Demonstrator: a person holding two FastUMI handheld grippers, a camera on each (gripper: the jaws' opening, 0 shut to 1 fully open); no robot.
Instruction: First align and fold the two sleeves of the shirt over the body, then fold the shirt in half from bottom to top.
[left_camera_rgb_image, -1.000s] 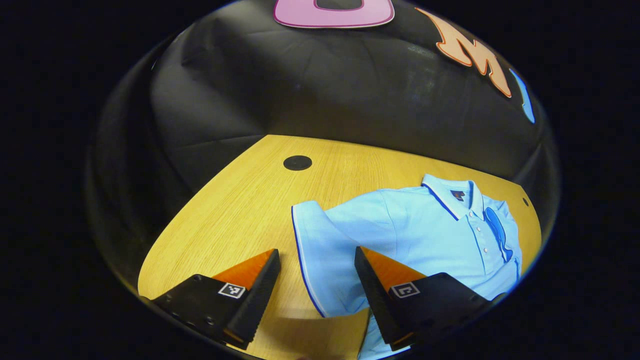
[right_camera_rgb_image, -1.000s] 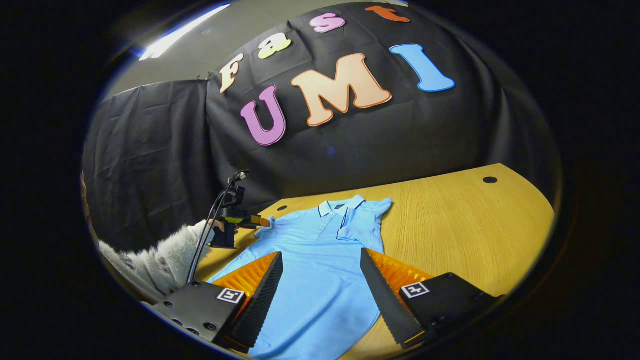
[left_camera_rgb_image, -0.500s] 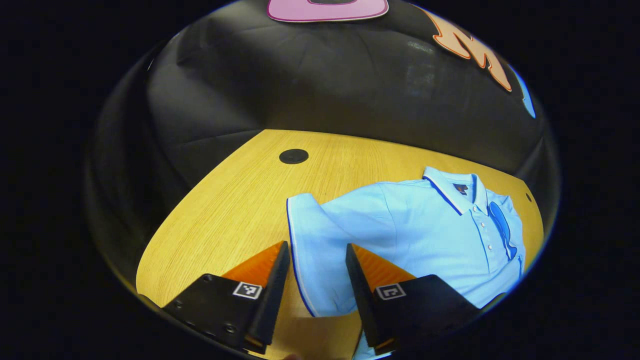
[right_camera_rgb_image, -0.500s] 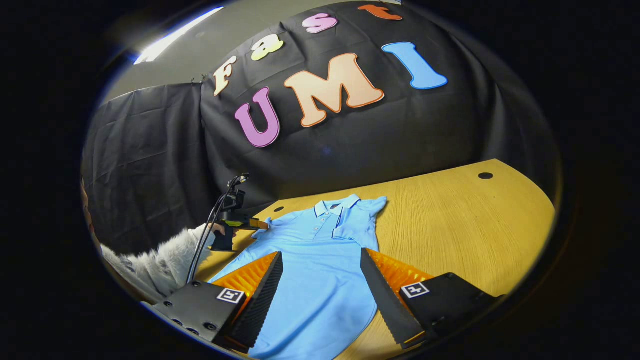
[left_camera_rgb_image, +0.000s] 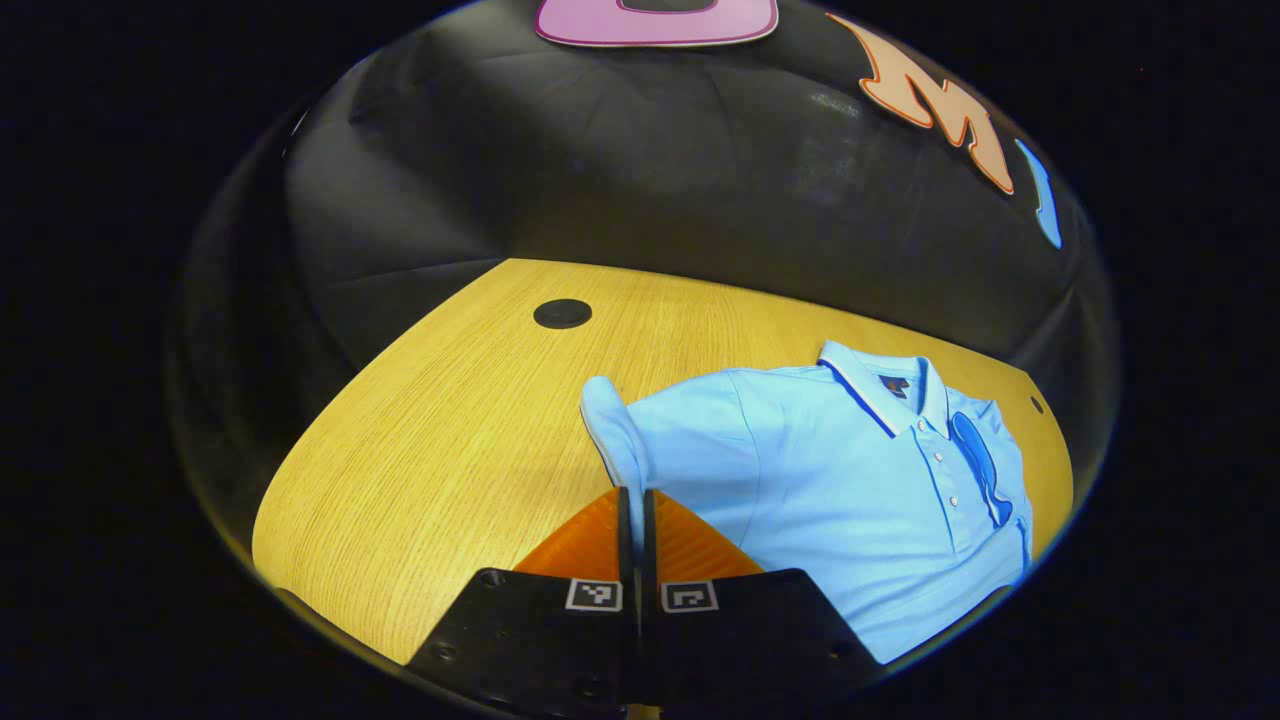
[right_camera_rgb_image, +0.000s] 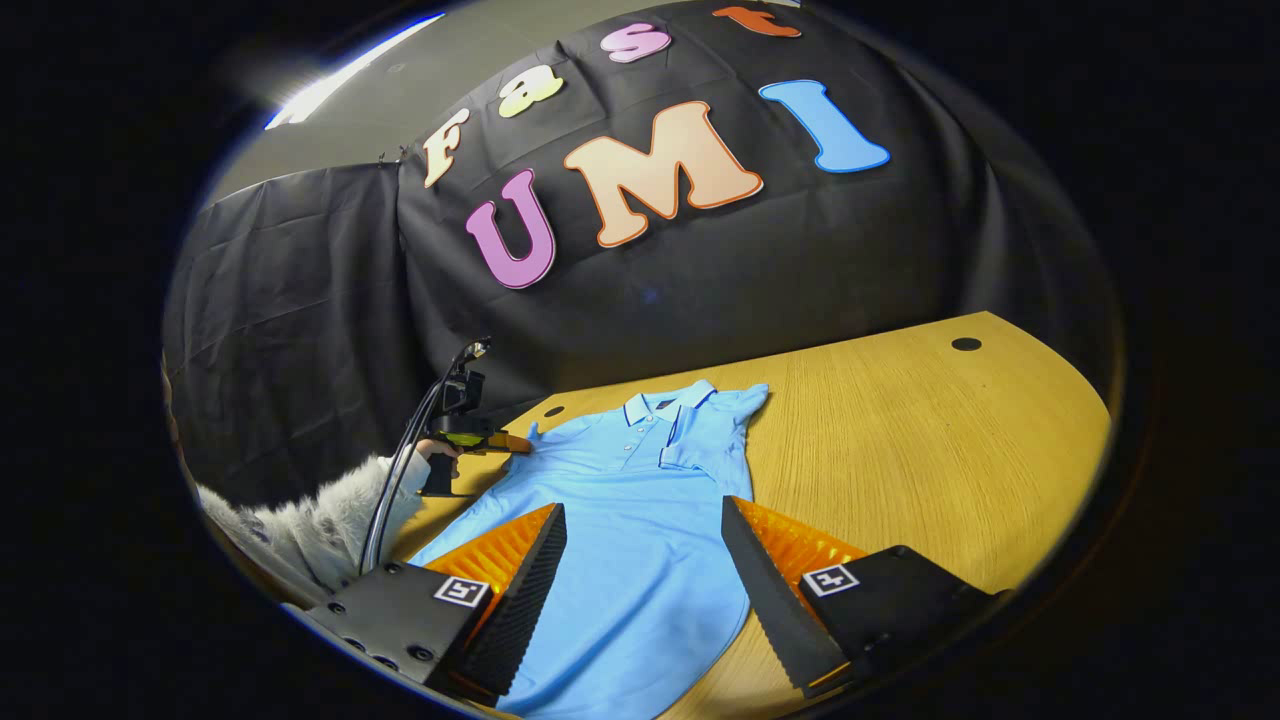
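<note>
While the light blue short-sleeved polo shirt lies face up and spread along the yellow wooden table, its collar toward the black cloth wall, the sleeve-folding step is plainly in hand. One sleeve already sits folded across the chest, a darker blue flap beside the button placket. Now it's the other one's turn: the navy-edged sleeve cuff stands pinched up off the wood, and the left gripper has its two fingers pressed together on the cloth at the cuff, with no gap visible between them. From the right gripper view, that same tool and a fluffy pale sleeve show at the shirt's shoulder. The right gripper hovers over the lower body of the shirt, fingers wide apart, gripping nothing.

What the next move seems to call for: lift the pinched sleeve just clear, carry it across onto the chest so its fold line matches the one already laid, then release without dragging the shoulder out of line. After that, by my reading, the bottom-to-top fold remains.
</note>
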